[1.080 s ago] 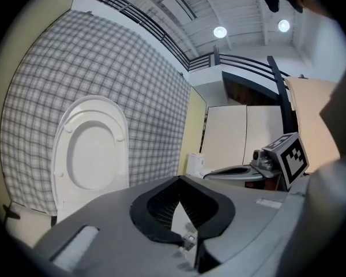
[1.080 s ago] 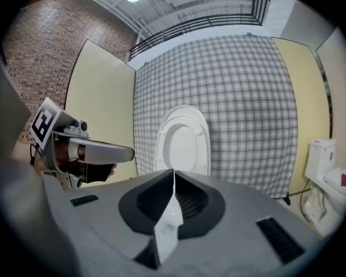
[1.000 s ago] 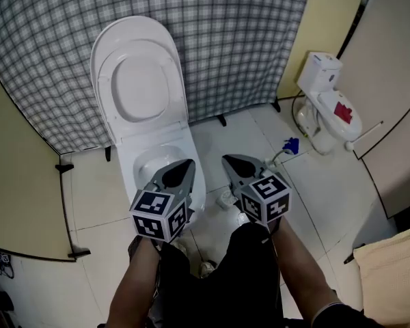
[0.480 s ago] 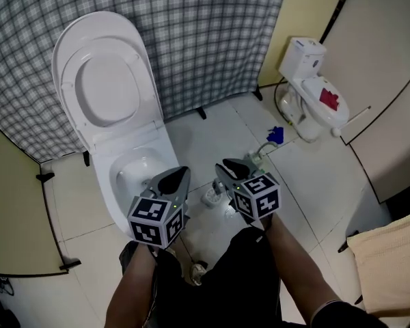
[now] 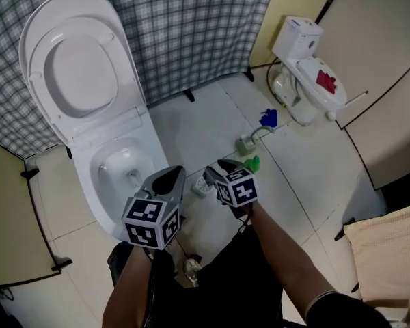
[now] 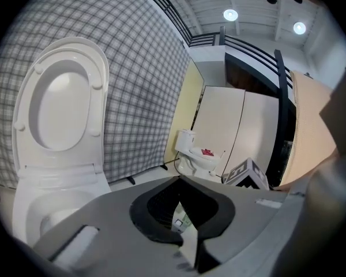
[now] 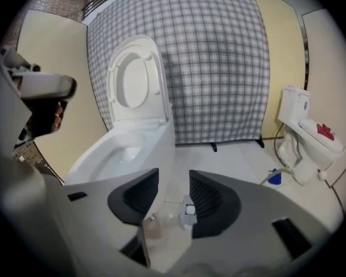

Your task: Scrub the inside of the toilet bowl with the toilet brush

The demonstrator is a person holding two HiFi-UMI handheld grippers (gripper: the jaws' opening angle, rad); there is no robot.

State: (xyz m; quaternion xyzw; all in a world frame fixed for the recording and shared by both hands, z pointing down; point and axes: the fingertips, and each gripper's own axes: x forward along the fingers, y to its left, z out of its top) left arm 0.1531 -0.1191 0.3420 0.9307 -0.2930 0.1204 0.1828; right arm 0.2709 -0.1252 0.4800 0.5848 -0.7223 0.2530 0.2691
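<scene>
The white toilet (image 5: 123,173) stands at the left with lid and seat (image 5: 75,67) up, its bowl (image 7: 118,154) bare. A small white-and-grey thing, probably the toilet brush in its holder (image 5: 201,185), stands on the floor by the toilet's base. My right gripper (image 5: 215,168) hovers just over it. Its jaws have just been opening and stand open with nothing between them; the brush holder (image 7: 187,210) shows on the floor through the gap. My left gripper (image 5: 172,178) is shut and empty above the bowl's near right rim. In its own view the left gripper (image 6: 179,184) points past the toilet.
A checked curtain (image 5: 191,26) hangs behind the toilet. A second, smaller toilet (image 5: 304,60) stands at the back right. On the floor tiles lie a grey fitting (image 5: 244,144) with a hose, a blue thing (image 5: 268,118) and a green thing (image 5: 251,162). A beige cloth (image 5: 386,258) is at the right.
Both grippers have sunk towards the floor. The right one has dropped furthest, tilted down over the brush holder, and its jaws have gone from shut to open.
</scene>
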